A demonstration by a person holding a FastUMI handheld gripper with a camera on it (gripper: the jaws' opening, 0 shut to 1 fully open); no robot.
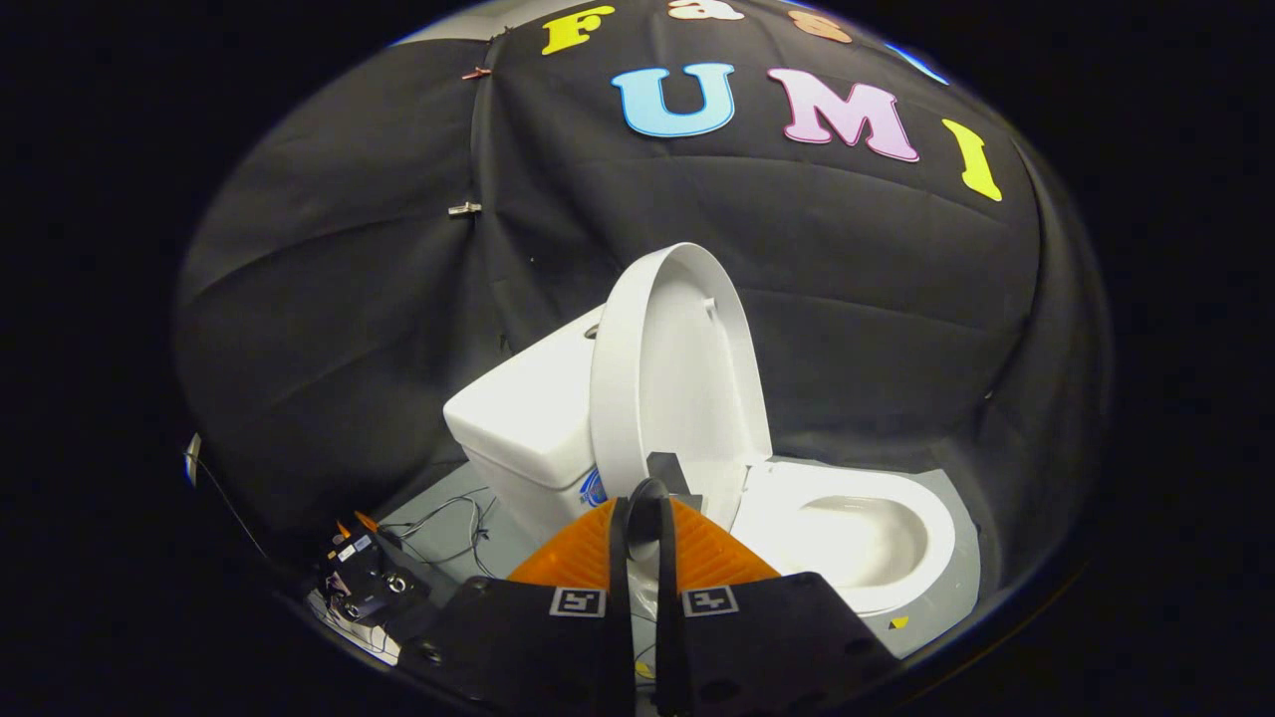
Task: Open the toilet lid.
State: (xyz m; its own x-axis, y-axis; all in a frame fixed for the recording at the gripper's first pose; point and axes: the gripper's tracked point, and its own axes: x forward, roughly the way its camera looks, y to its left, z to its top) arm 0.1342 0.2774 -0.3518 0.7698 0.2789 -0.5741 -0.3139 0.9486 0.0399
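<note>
- A black cloth wall (847, 299) hangs in folds behind the scene, pinned with small clips (464, 208), and a grey floor (448, 528) lies beneath, with loose cables (453, 518) and a small black device (364, 583) resting on it off to the left of the fingers.
- A white toilet stands on that floor: its tank (528, 418) lies beyond and a little left of the fingers, and its seat and bowl (857, 538) lie beyond them to the right.
- The toilet lid (677, 378) stands raised, close to upright, directly ahead of the fingers, between tank and bowl. Its long axis runs up and down; the hinge end is low, just beyond the fingertips, and the free rounded end is at the top. Its hollow inner face points toward the bowl, its back toward the tank.
- The gripper (642, 503) has its fingers drawn close together, a narrow slit left between them. The lid's lower edge sits right at the fingertips, but I cannot tell whether both fingers press on it or merely rest beside it.
- Judging by how things lie, the lid is nearly fully open; what remains turns on the lid leaning toward the tank, so any further push would go away from the bowl, along the line from the fingers toward the tank.
- The risk, as I judge it, is the lid tipping toward the bowl if released before it rests on the tank.
</note>
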